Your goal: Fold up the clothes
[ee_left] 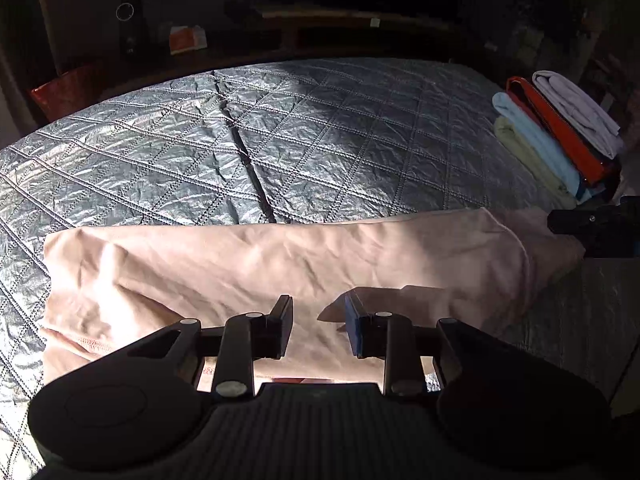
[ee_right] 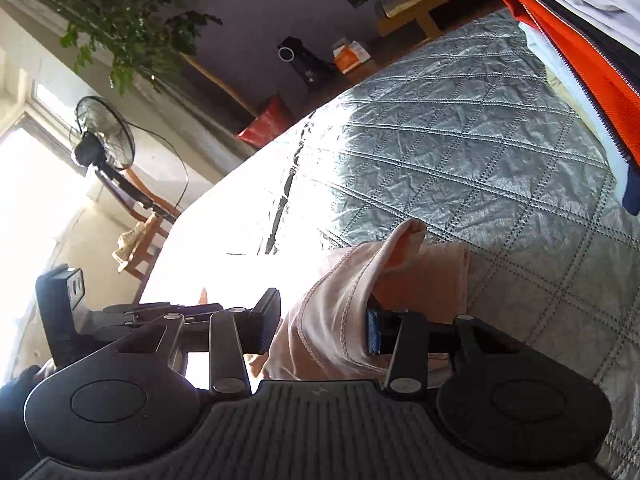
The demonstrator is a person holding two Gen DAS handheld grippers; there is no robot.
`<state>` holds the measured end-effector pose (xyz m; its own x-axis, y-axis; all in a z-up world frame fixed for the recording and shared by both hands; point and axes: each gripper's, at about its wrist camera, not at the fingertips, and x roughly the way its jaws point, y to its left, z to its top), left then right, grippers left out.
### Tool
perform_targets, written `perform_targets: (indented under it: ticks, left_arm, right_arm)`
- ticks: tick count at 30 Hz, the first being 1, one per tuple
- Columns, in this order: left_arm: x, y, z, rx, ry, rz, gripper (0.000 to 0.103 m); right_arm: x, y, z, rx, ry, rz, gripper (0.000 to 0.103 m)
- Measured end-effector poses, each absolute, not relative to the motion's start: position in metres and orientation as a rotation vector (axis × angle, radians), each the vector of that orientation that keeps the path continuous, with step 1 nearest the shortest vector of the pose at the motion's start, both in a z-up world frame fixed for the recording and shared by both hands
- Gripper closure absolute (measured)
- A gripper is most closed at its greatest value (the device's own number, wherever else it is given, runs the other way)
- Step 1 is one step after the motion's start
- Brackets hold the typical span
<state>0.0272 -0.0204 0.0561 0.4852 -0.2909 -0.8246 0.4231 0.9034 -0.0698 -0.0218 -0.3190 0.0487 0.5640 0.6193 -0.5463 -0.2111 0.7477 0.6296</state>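
Note:
A pale pink garment (ee_left: 256,264) lies partly folded in a long band across the near side of the grey quilted bed (ee_left: 280,140). My left gripper (ee_left: 318,328) is open just above its near edge, holding nothing. My right gripper (ee_right: 320,324) is open at the garment's right end (ee_right: 360,300); pink cloth lies between its fingers and drapes over the right finger (ee_right: 374,332). The right gripper also shows in the left wrist view (ee_left: 592,228) at the garment's right end. The left gripper shows at the left of the right wrist view (ee_right: 120,316).
A stack of folded clothes (ee_left: 560,136), pale green, light blue, orange and white, sits on the bed's right side, also in the right wrist view (ee_right: 580,60). Beyond the bed are a low wooden bench (ee_left: 320,28), a red bag (ee_right: 268,124), a standing fan (ee_right: 104,140) and a plant (ee_right: 132,12).

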Motion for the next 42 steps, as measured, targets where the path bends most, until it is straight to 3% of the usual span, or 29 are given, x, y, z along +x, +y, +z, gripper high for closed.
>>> perform_targets:
  ticks: [2, 4, 5, 6, 7, 10, 12, 13, 16, 19, 23, 26, 30, 36, 38, 42]
  left_arm:
    - [0.027, -0.023, 0.053, 0.173, 0.975, -0.436, 0.078]
    - [0.025, -0.028, 0.053, 0.188, 0.965, -0.451, 0.078]
    - [0.024, -0.031, 0.053, 0.196, 0.960, -0.458, 0.078]
    - [0.023, -0.033, 0.053, 0.203, 0.954, -0.466, 0.077]
    - [0.022, -0.036, 0.054, 0.211, 0.949, -0.474, 0.077]
    - [0.022, -0.042, 0.043, 0.264, 0.981, -0.473, 0.076]
    - [0.021, -0.045, 0.035, 0.301, 1.002, -0.477, 0.076]
    - [0.020, -0.047, 0.035, 0.316, 1.000, -0.480, 0.075]
    - [0.018, -0.049, 0.035, 0.343, 0.992, -0.482, 0.075]
    - [0.019, -0.048, 0.036, 0.355, 0.975, -0.455, 0.070]
    - [0.025, -0.039, 0.041, 0.360, 0.939, -0.358, 0.070]
    - [0.031, -0.031, 0.044, 0.338, 0.935, -0.307, 0.072]
    - [0.025, -0.039, 0.052, 0.333, 0.882, -0.363, 0.072]
    - [0.011, -0.064, 0.038, 0.462, 0.914, -0.477, 0.070]
    - [0.009, -0.062, 0.035, 0.485, 0.903, -0.467, 0.067]
    - [0.030, -0.030, 0.041, 0.437, 0.921, -0.309, 0.069]
  right_arm:
    - [-0.021, -0.309, 0.050, 0.452, 0.861, 0.524, 0.047]
    - [-0.016, -0.307, 0.044, 0.412, 0.898, 0.485, 0.053]
    - [-0.015, -0.309, 0.040, 0.416, 0.915, 0.462, 0.073]
    - [-0.014, -0.312, 0.036, 0.426, 0.930, 0.438, 0.085]
    - [-0.014, -0.314, 0.035, 0.421, 0.930, 0.423, 0.089]
    - [-0.016, -0.316, 0.036, 0.385, 0.910, 0.391, 0.090]
    - [-0.016, -0.310, 0.039, 0.287, 0.907, 0.348, 0.082]
    - [-0.018, -0.308, 0.040, 0.239, 0.909, 0.320, 0.075]
    - [-0.022, -0.302, 0.044, 0.096, 0.911, 0.235, 0.038]
    - [-0.029, -0.308, 0.044, 0.045, 0.917, 0.129, 0.048]
    - [-0.043, -0.307, 0.057, -0.054, 0.850, -0.010, 0.079]
    - [-0.052, -0.302, 0.076, -0.002, 0.759, 0.033, 0.076]
    - [-0.039, -0.276, 0.064, -0.055, 0.818, 0.099, 0.076]
    - [-0.030, -0.262, 0.034, -0.113, 0.859, 0.118, 0.089]
    - [-0.034, -0.254, 0.037, -0.175, 0.866, 0.114, 0.089]
    - [-0.039, -0.256, 0.055, -0.153, 0.829, 0.083, 0.083]
